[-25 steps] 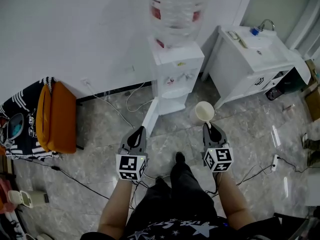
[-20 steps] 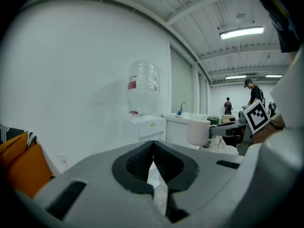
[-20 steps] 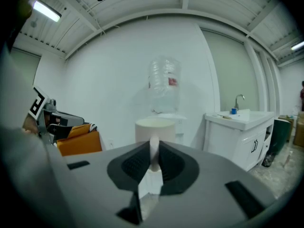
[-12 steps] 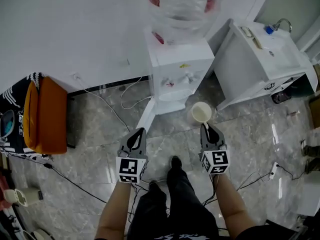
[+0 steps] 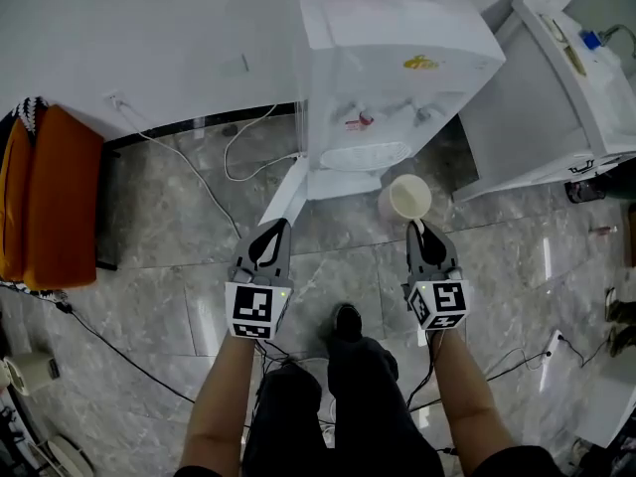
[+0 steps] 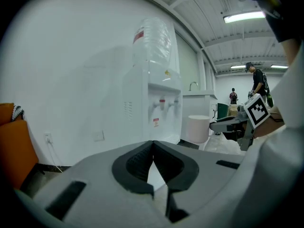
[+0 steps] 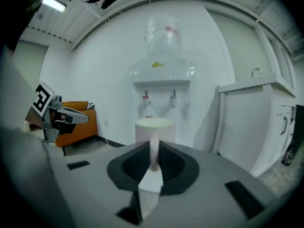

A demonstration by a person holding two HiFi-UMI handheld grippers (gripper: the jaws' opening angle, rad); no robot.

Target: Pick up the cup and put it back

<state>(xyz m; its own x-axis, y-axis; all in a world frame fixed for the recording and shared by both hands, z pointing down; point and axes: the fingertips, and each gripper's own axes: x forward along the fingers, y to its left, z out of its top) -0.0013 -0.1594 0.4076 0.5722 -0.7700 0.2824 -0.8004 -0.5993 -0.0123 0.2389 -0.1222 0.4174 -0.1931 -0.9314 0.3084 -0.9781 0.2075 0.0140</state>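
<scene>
Cream-white cup (image 5: 409,198) up in the right gripper (image 5: 419,233), pinched by its thin handle, jaws clamped on that handle from both sides, pads pressing it. Upright, mouth open to the ceiling, body sticking out past the jaw tips toward the white water dispenser (image 5: 393,48). In the head view, hanging just in front of the dispenser's drip tray (image 5: 363,157) and a touch to its right, apart from it, over the grey marble floor (image 5: 169,266). In the right gripper view, dead centre, rim showing right under the two taps (image 7: 146,99), with the clear bottle (image 7: 164,32) standing tall on top of the dispenser. Left gripper (image 5: 268,237) level alongside, well to the left of the cup, jaws shut pad against pad, empty, pointing at the foot of the dispenser. Bare forearms (image 5: 224,396) stretched forward side by side, black shoe (image 5: 346,321) planted between them. Off to the right, white cabinet (image 5: 542,97) standing just beside the dispenser. Far left, orange seat (image 5: 55,202) against the wall. White cables (image 5: 214,202) trailing over the floor, wall socket (image 5: 112,99) low on the wall above them. Far back in the left gripper view, two people (image 6: 257,82) standing under the ceiling lights, too small for any detail.
</scene>
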